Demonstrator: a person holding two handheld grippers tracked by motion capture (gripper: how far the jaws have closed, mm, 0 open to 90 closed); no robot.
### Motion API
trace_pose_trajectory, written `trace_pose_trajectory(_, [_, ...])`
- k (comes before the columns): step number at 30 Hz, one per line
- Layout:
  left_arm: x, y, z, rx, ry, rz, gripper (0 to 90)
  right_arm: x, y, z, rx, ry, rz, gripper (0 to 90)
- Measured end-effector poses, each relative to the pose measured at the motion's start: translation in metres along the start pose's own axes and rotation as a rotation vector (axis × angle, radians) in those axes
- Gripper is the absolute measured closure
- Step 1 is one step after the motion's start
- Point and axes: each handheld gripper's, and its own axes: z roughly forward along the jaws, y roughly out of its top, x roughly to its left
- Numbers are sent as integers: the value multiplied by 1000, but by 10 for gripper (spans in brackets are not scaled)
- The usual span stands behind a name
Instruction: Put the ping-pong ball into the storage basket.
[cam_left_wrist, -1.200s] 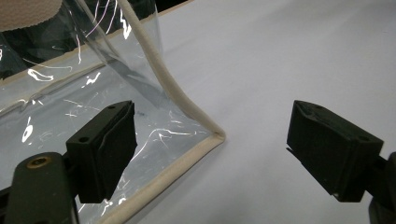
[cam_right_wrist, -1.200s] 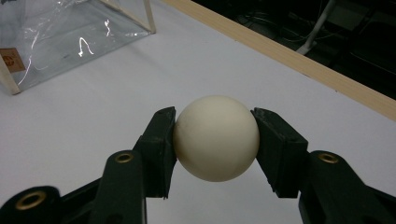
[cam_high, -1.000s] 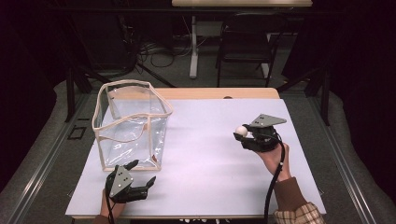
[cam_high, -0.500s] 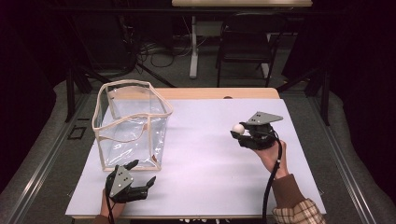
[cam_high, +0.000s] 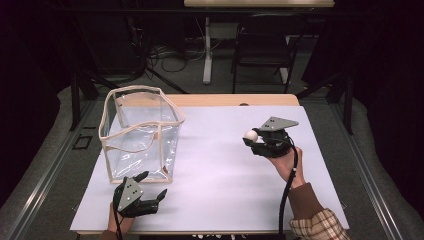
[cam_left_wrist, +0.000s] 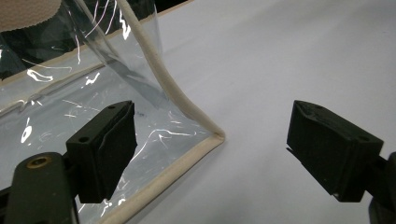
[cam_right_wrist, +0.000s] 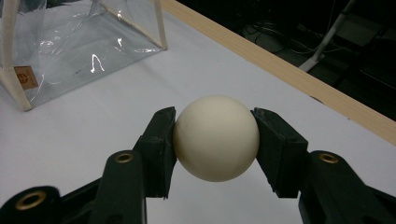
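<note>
A cream-white ball (cam_right_wrist: 216, 137) sits clamped between the two black jaws of my right gripper (cam_right_wrist: 215, 140), held above the white table cover. From above, the ball (cam_high: 251, 135) shows at the tip of that gripper (cam_high: 254, 140), right of the table's middle. A clear plastic bag (cam_high: 140, 132) with cream trim stands upright and open at the left. My left gripper (cam_high: 152, 186) rests near the table's front edge, just in front of the bag, jaws open. In the left gripper view the bag's lower corner (cam_left_wrist: 212, 138) lies between the open jaws (cam_left_wrist: 212, 154), untouched.
The white table cover (cam_high: 215, 175) spreads between the bag and the right hand. A wooden table edge (cam_high: 235, 100) runs along the back. Beyond it stand a dark chair (cam_high: 262, 45) and cables on the floor.
My right gripper has shifted slightly to the left with the ball in it. The left gripper and the bag have stayed where they were.
</note>
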Motion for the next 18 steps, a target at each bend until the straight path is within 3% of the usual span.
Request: trace_pose_trajectory(18, [0, 0, 0, 1, -2, 1, 160, 0, 14, 8, -20, 20, -5, 507])
